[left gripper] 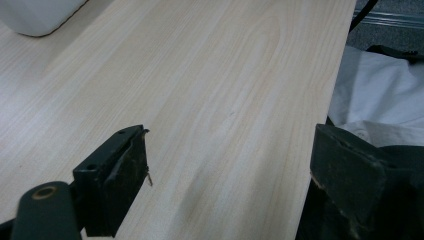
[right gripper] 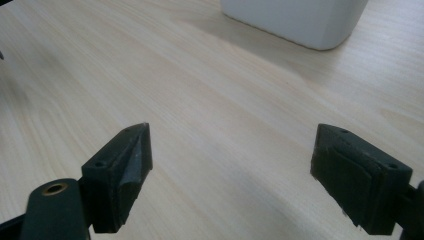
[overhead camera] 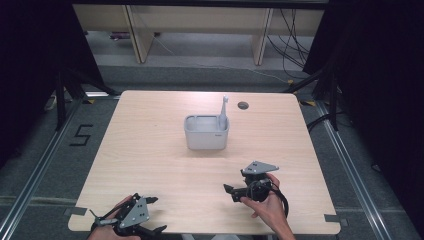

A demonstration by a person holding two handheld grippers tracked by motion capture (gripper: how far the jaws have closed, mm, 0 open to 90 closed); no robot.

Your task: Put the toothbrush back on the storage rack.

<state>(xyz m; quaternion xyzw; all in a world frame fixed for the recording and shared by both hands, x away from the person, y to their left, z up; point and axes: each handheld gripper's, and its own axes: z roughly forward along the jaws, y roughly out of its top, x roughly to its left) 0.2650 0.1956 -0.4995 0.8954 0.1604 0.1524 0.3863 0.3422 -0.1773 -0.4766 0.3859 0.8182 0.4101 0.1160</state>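
Two hand-held grippers work over the pale wooden square table (overhead camera: 150, 150), the largest thing I have before me, and both sit near its edge on the person's side. Ahead of both grippers, about midway across the tabletop, stands the grey rounded-rectangular plastic bin (overhead camera: 206, 134). It is upright, well apart from either pair of jaws, and nearer to my right gripper than to my left. In the right gripper view I see the bin's pale base (right gripper: 300, 20) ahead of the jaws and off to their right; in the left gripper view only one rounded corner (left gripper: 35, 17) shows, far ahead and to the left.

Out of the bin's far right corner rises a slim grey plastic handle (overhead camera: 223, 112), standing nearly upright against the wall; what it belongs to I cannot tell.

My right gripper (overhead camera: 231, 192) is held low over the wood, its jaws spread wide with bare table between them and nothing gripped. My left gripper (overhead camera: 156, 214) rests at the table's near edge, jaws likewise spread wide and released, one over the wood and the other past the edge, above white cloth (left gripper: 380, 95).
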